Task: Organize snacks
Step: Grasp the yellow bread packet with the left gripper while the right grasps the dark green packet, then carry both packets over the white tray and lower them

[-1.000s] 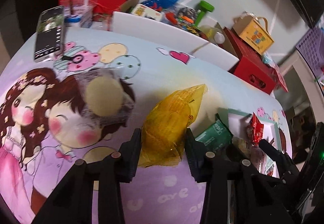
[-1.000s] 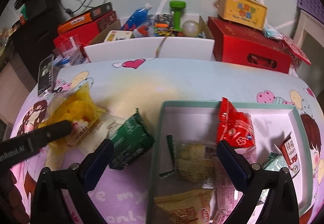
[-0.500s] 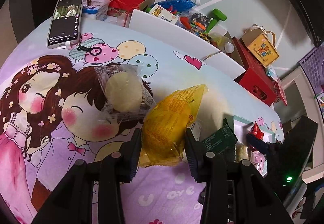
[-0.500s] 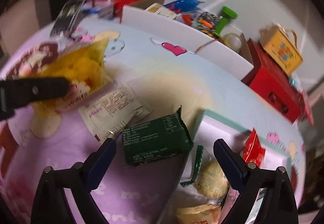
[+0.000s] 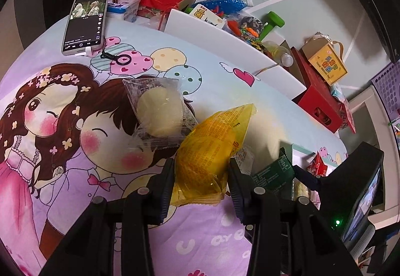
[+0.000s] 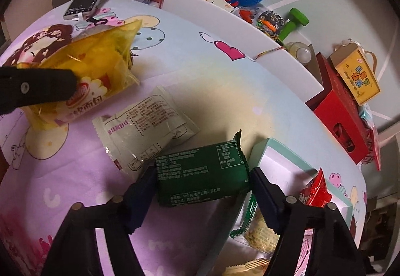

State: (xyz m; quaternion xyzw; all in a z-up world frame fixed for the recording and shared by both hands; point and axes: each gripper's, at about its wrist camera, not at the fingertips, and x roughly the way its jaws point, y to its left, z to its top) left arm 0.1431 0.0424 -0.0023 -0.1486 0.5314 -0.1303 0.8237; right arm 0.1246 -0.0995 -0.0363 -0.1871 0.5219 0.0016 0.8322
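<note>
My left gripper (image 5: 201,188) is shut on a yellow snack bag (image 5: 212,146), held just above the cartoon tablecloth; one of its fingers (image 6: 37,91) and the bag (image 6: 95,63) show at the left of the right wrist view. My right gripper (image 6: 202,198) points down over a green snack packet (image 6: 202,176) lying on the cloth. Its jaws are closing, with the packet between them and the pads just at its two ends. A teal-rimmed tray (image 6: 282,148) beside it holds a red packet (image 6: 315,191) and several other snacks.
A white packet (image 6: 145,131) lies left of the green one. A clear-wrapped round cake (image 5: 160,111) sits mid-table. A phone (image 5: 86,18) rests at the far edge. Behind the table stand a white toy bin (image 5: 225,43), red boxes (image 5: 317,101) and a yellow carton (image 5: 327,66).
My right gripper swung left off the tray, rolled, and came down around the green packet while its jaws narrowed. The left gripper keeps its hold on the yellow bag, drifting slightly.
</note>
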